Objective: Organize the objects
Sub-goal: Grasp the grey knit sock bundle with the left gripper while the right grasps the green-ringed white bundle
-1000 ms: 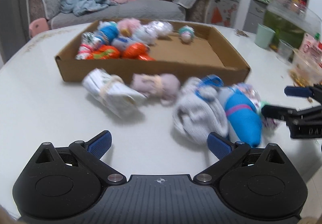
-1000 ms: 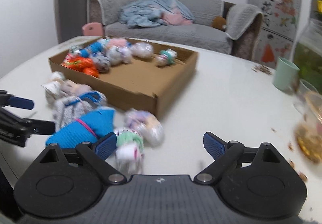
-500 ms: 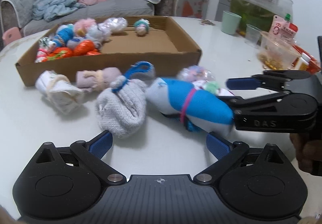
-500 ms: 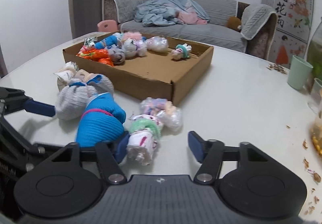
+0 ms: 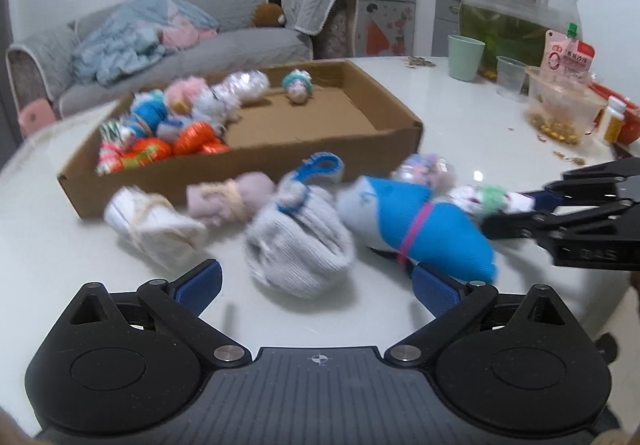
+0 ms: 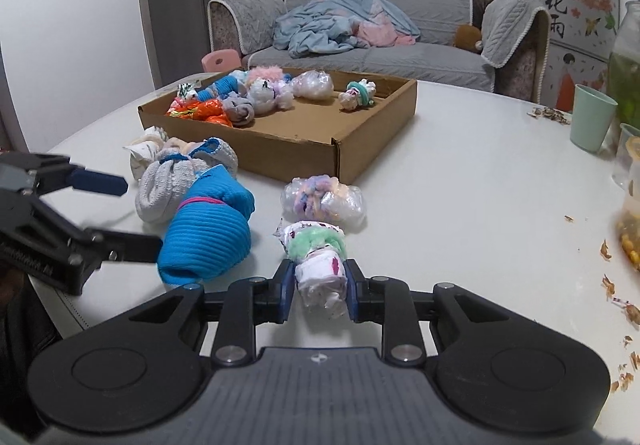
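Note:
Loose sock rolls lie on the white table in front of a cardboard box that holds several more. My right gripper is closing, its blue pads pressing both sides of a white roll with a green band. A blue roll with a pink band lies next to it, then a grey bundle. My left gripper is open, just short of the grey and blue rolls, holding nothing.
A white roll, a lilac roll and a plastic-wrapped pastel bundle also lie outside the box. At the right stand a green cup, a fish bowl and a snack tub. Husks litter the right side.
The right gripper's jaws came together from wide open onto the white-and-green roll. The left gripper shifted sideways and rolled a little, staying open.

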Demonstrator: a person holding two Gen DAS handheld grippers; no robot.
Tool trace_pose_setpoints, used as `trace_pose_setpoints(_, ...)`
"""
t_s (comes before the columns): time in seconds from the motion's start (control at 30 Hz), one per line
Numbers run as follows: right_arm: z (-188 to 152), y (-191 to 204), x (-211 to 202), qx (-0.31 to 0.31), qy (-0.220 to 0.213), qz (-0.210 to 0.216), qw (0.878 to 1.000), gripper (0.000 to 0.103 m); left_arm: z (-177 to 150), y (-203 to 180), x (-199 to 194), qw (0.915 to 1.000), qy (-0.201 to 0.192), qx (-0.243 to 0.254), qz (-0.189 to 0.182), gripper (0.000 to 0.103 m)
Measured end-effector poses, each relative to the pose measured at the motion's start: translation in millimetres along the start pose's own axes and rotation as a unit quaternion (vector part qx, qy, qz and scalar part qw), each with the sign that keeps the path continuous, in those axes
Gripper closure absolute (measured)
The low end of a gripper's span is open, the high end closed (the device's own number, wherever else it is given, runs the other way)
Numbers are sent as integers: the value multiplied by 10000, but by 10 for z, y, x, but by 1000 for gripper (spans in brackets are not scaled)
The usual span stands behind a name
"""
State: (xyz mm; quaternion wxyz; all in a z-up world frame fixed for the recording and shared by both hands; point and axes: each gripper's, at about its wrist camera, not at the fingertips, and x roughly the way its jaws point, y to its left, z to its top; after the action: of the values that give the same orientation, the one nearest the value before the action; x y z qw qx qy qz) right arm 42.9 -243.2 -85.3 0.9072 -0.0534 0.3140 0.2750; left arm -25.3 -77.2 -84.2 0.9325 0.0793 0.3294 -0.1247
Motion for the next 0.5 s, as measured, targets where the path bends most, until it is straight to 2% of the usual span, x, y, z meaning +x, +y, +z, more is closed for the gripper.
trace_pose_setpoints(0.17,-26,-20,-7,32,-6,-10,10000,79,64,23,159,9992,-44,356,193,1)
trace_pose_setpoints(0.27,-38,-50,-25,94,-16,-27,10000,79,79,71,209,9992,-102,380,98,2)
trace_pose_setpoints(0.33,-43,-67,-22,115,-26,-39,9999,79,77,103,253,9992,-46,386,-29,10)
trace_pose_setpoints(0.37,-39,-73,-20,130,-28,-46,9999,79,78,122,283,9992,37,365,-155,20)
trace_pose_setpoints(0.43,-32,-78,-7,142,-31,-45,9999,78,81,163,298,9989,86,187,-413,30)
trace_pose_setpoints(0.5,-28,-79,-4,139,-31,-27,9999,78,88,151,297,9987,74,176,-469,43)
